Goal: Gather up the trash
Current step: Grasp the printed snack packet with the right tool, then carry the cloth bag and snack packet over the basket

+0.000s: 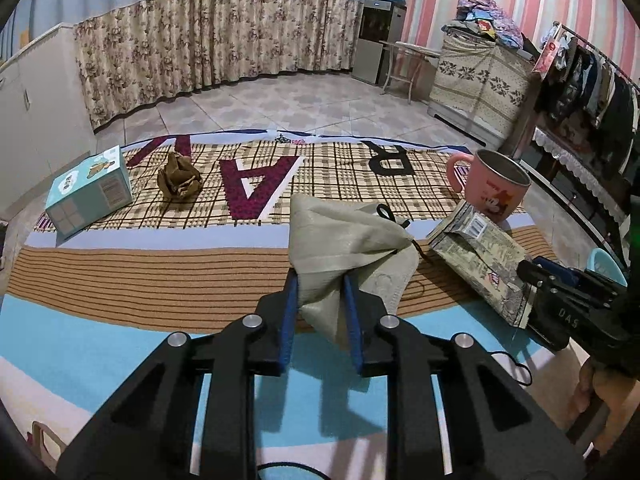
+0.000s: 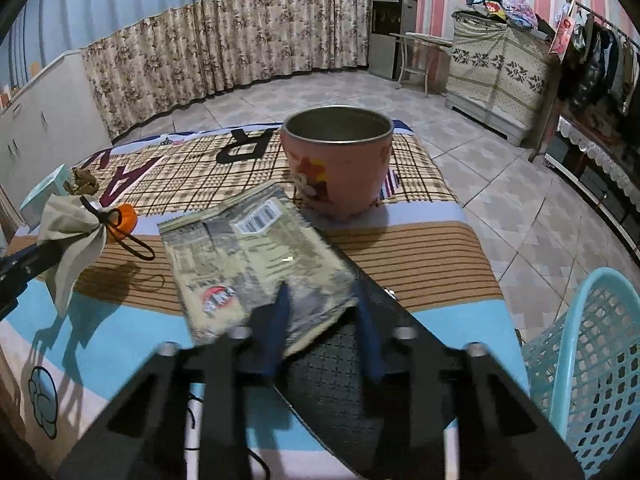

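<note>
My left gripper (image 1: pixel 320 292) is shut on the lower end of a beige drawstring pouch (image 1: pixel 344 236), which hangs a little above the table; the same pouch (image 2: pixel 68 232) shows at the left of the right wrist view. A printed foil snack packet (image 2: pixel 248 256) lies flat in front of a pink cup (image 2: pixel 336 168). My right gripper (image 2: pixel 324 316) is shut on the packet's near corner, with a blue pad on each side of it. In the left wrist view that gripper (image 1: pixel 528 276) sits at the packet's (image 1: pixel 480 260) near end. A crumpled brown paper ball (image 1: pixel 178 178) lies far left.
A light blue carton (image 1: pixel 90 192) stands at the left edge of the striped tablecloth (image 1: pixel 160 280). A black textured sheet (image 2: pixel 340 384) lies under my right gripper. An orange object (image 2: pixel 127 220) with a black cord sits behind the pouch. A turquoise plastic basket (image 2: pixel 592 360) stands off the table's right side.
</note>
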